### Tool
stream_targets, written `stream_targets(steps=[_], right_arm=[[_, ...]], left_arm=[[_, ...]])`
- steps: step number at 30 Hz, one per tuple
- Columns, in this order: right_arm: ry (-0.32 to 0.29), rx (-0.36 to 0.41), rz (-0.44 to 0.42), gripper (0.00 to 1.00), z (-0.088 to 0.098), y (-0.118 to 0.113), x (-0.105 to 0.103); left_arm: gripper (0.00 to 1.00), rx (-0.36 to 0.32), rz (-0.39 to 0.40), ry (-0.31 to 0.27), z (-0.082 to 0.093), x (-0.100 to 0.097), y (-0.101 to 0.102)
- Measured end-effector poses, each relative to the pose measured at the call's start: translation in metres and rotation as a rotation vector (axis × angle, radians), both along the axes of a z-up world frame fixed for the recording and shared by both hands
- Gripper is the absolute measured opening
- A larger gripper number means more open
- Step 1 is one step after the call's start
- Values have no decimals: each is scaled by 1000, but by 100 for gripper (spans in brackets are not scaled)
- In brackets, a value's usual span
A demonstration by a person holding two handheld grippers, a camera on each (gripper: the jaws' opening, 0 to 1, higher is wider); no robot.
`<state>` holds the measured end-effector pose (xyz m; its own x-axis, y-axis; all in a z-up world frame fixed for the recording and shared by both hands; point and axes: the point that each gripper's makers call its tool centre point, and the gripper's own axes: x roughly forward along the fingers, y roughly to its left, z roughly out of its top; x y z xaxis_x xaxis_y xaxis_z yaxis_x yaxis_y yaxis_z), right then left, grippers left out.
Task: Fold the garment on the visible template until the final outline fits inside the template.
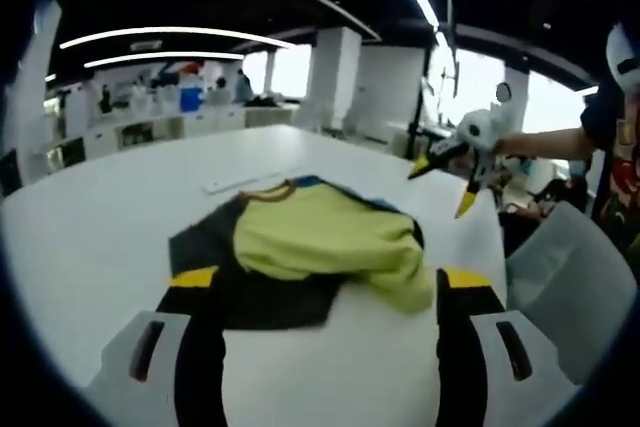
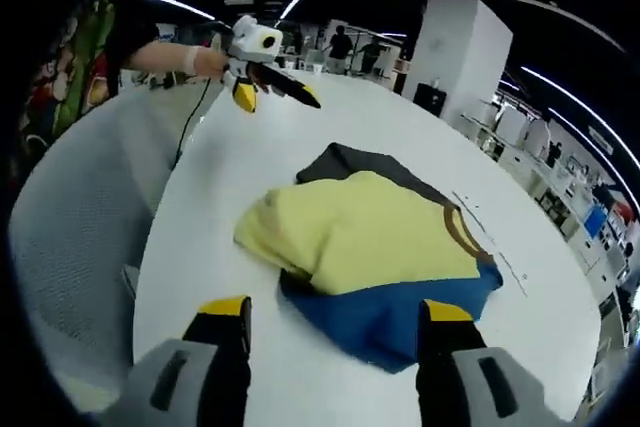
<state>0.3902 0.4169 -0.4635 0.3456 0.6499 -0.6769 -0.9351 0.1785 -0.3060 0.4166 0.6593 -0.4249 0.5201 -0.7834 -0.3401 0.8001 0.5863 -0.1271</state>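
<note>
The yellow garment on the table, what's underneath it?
Under the yellow garment lies a dark template, its edges sticking out on the white table. A blue part shows along one edge in the right gripper view. The template's middle is covered, so anything there is hidden.

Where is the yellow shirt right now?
The yellow shirt lies folded on the dark template on the white table, just ahead of both grippers' open jaws.

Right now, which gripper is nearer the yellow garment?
Right, narrowly, I think. The right gripper has the blue hem of the garment between its open jaws; the left gripper straddles the edge of the dark template, just short of the yellow fabric.
</note>
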Motion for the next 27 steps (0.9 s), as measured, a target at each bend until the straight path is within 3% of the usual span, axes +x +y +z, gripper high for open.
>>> stream_targets(steps=[8,12,16,22,25,27], right_arm=[[-82,-150,133,44,-16,9,-2],[-178,-272,223,33,-29,12,1],[-193,-277,236,28,-36,20,4],[-227,-356,285,23,-46,18,10],[-228,-351,272,19,-46,20,15],[-233,-350,268,11,-45,21,18]], left_arm=[[81,-14,22,25,-4,-8,2],[80,-13,22,33,-6,-11,0],[80,-19,24,41,-7,-12,-1],[79,-29,23,50,-10,-8,5],[78,-30,24,54,-11,-8,5],[78,-36,26,58,-11,-8,6]])
